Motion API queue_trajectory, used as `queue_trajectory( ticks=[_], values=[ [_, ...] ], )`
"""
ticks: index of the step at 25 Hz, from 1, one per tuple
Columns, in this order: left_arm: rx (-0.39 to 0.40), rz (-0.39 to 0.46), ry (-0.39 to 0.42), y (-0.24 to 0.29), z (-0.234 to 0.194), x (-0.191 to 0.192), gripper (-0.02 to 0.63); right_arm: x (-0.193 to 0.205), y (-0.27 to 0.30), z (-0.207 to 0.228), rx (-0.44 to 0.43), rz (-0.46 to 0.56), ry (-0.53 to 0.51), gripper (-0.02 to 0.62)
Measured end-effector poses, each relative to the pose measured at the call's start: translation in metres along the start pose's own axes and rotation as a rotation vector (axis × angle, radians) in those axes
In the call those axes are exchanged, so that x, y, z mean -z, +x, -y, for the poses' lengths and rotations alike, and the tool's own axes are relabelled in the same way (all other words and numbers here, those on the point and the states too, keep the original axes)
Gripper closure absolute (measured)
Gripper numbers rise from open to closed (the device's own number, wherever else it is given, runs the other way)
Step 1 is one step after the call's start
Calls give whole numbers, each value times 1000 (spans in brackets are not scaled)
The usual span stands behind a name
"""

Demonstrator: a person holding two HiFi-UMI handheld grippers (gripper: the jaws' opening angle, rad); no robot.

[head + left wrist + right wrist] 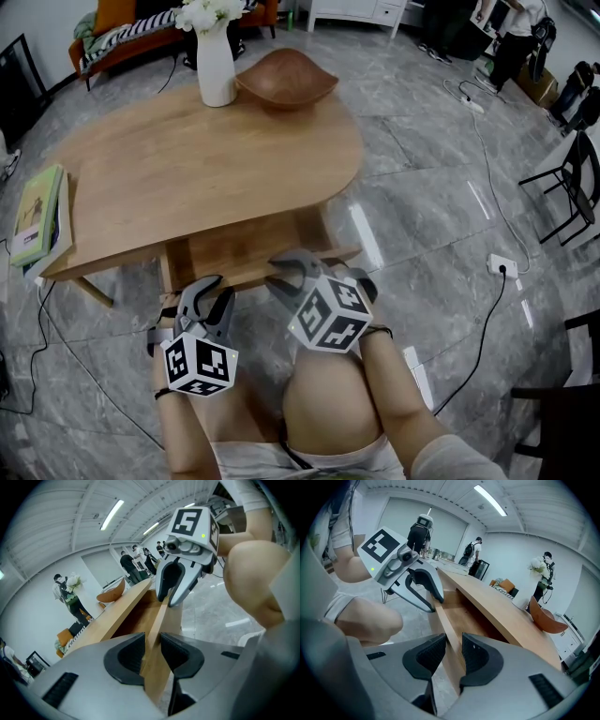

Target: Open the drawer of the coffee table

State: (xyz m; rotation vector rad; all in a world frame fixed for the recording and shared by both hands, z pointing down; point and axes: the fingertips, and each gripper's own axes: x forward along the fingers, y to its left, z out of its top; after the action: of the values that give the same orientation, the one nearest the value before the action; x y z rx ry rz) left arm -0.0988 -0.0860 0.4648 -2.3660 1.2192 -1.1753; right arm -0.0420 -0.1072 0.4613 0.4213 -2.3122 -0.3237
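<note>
The wooden coffee table (pixel 216 169) stands on the marble floor, and its drawer (pixel 244 248) sticks out below the near edge, pulled partly open. My left gripper (pixel 208 286) grips the left end of the drawer's front panel (pixel 157 620). In the left gripper view its pads (pixel 131 651) sit on both faces of the board. My right gripper (pixel 291 267) holds the same panel (pixel 447 620) further right, pads (pixel 474 651) against it. Each gripper shows in the other's view: the right gripper (pixel 168 597) and the left gripper (pixel 433 603), both astride the board's top edge.
A white vase (pixel 216 66) with flowers and a wooden bowl (pixel 286 80) stand on the table's far side, and books (pixel 37 216) lie at its left end. My knee (pixel 328 403) is just behind the grippers. A socket strip (pixel 502 265) with cables and dark chairs (pixel 572 187) are at the right.
</note>
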Motion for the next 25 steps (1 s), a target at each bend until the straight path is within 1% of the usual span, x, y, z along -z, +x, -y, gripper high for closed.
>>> queue_trajectory(
  ticks=[10,16,25],
  values=[
    [33,-2,-2,-4,6,0,496,1,-4,-6,-18,-2,13,492],
    [23,-5,9,-5,7,0,497,2,-4,-7,-16,-10,17,492],
    [35,-14,29,-9,13,0,500,2,-7,-13,-32,-26,16,492]
  ],
)
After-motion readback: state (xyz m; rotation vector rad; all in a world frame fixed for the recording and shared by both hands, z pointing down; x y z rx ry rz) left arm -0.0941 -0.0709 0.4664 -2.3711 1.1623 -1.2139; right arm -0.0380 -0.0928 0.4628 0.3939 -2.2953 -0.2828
